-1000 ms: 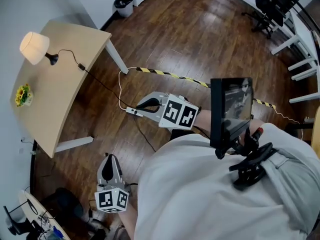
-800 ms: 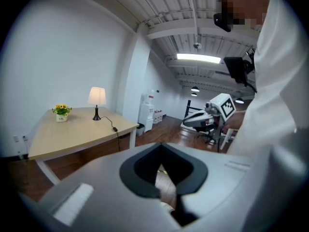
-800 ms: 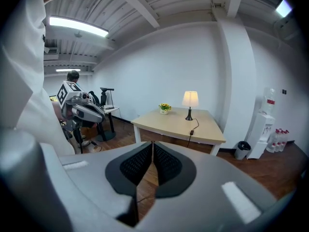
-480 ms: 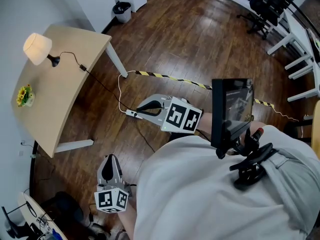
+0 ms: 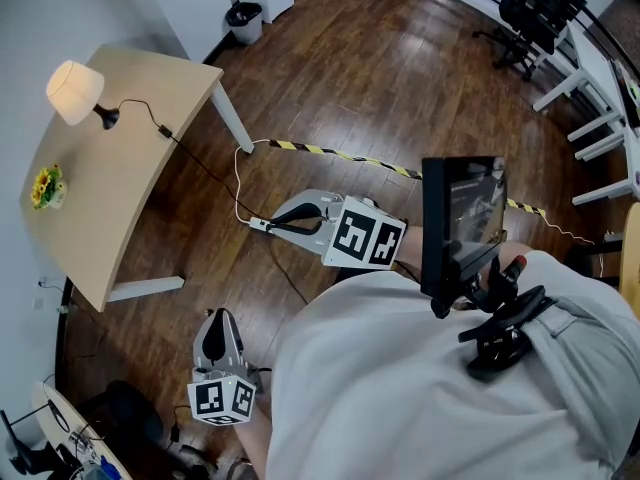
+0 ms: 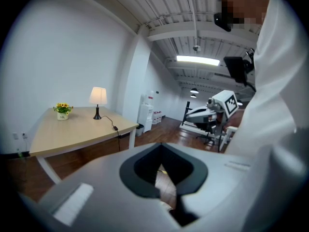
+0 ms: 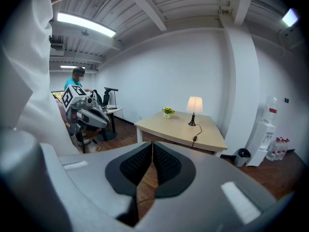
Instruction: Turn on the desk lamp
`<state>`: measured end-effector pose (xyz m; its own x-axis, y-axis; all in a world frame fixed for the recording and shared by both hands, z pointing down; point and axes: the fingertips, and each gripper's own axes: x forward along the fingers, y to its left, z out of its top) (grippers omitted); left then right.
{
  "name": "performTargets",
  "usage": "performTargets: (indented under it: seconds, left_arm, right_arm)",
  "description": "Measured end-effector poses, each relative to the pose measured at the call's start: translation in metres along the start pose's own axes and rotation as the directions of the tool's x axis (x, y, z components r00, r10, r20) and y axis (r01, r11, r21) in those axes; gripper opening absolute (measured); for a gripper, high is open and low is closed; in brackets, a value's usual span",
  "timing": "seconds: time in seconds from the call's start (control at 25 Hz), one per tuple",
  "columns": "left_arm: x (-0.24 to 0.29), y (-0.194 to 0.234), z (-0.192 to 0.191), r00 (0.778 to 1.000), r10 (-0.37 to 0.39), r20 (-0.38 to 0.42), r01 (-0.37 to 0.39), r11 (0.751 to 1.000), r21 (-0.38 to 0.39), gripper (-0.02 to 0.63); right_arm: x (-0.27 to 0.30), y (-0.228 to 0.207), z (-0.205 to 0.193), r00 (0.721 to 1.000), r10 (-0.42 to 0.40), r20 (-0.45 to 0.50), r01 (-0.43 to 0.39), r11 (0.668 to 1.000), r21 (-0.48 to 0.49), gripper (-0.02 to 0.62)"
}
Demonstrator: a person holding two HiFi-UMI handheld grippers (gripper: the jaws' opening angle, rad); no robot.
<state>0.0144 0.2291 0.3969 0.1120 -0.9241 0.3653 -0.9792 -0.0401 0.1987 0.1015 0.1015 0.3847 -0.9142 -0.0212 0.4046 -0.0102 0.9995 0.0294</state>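
The right gripper has its jaws pressed together, gripping nothing; the left gripper likewise. The 2 hang above the floor, well apart from the desk. The desk lamp stands ahead of both, at the desk's far end.
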Motion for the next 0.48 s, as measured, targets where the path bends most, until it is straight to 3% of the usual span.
performTargets:
  seconds: [0.48]
  left_arm:
    - [0.0067,0.0012,0.0027,1.0,-0.005,-0.002,0.005,1.0,0.003,0.02]
  right_arm:
    - [0.0022,-0.0057,-0.0011,1.0,-0.005,-0.015,0.005,1.0,-0.011,0.005]
